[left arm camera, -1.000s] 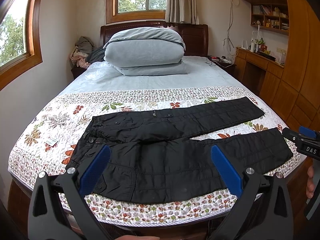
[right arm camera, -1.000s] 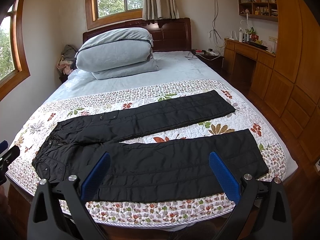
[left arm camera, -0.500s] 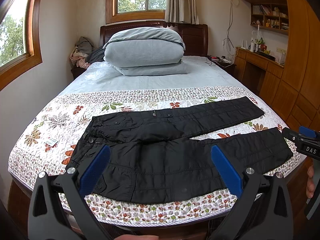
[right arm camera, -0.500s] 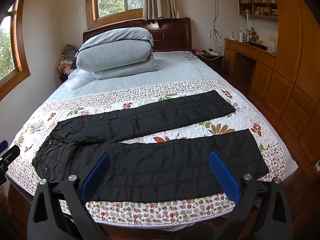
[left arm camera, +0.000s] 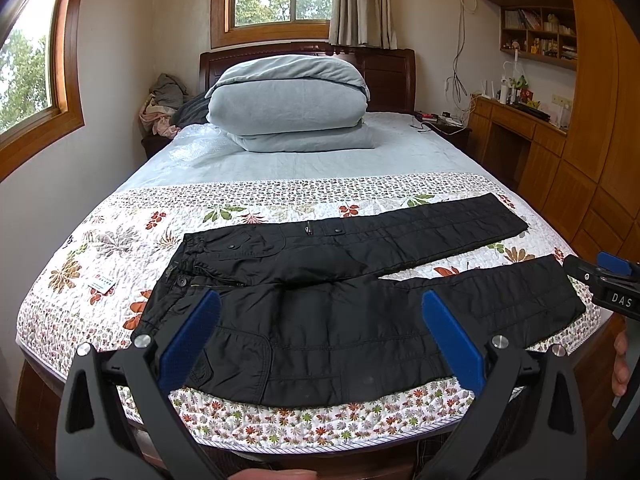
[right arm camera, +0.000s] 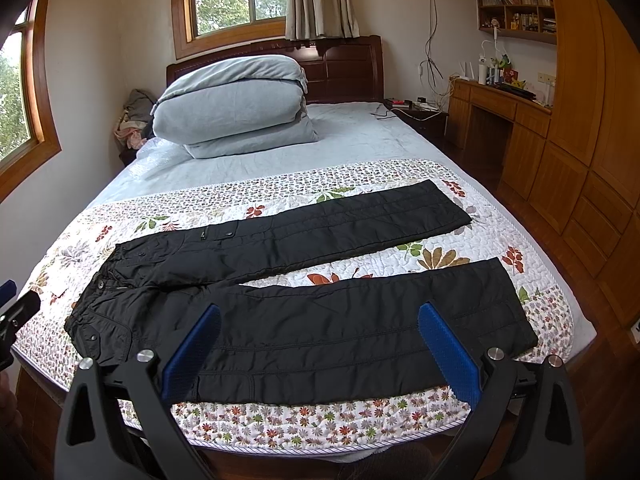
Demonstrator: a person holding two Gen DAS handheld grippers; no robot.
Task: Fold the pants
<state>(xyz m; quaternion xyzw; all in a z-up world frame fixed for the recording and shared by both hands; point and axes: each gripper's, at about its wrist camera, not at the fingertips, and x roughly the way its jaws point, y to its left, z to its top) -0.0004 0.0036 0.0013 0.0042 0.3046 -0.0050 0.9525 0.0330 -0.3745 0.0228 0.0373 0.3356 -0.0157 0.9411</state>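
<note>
Pants (left arm camera: 360,312): black, spread flat across the quilt (left arm camera: 120,240) at the foot of the bed (left arm camera: 304,160); waist to the left, legs parted and running right. Position unchanged from a second ago.
Duvet (left arm camera: 288,104): folded, pale blue, at the headboard.
Left claw (left arm camera: 320,336): blue fingers (left arm camera: 188,340) wide apart, empty, held above the near leg, apart from the cloth; unmoved.
Right claw (right arm camera: 318,344): spread wide, empty, above the near leg; unmoved.
Tag (left arm camera: 102,283): small, white, on the quilt left of the waist.
</note>
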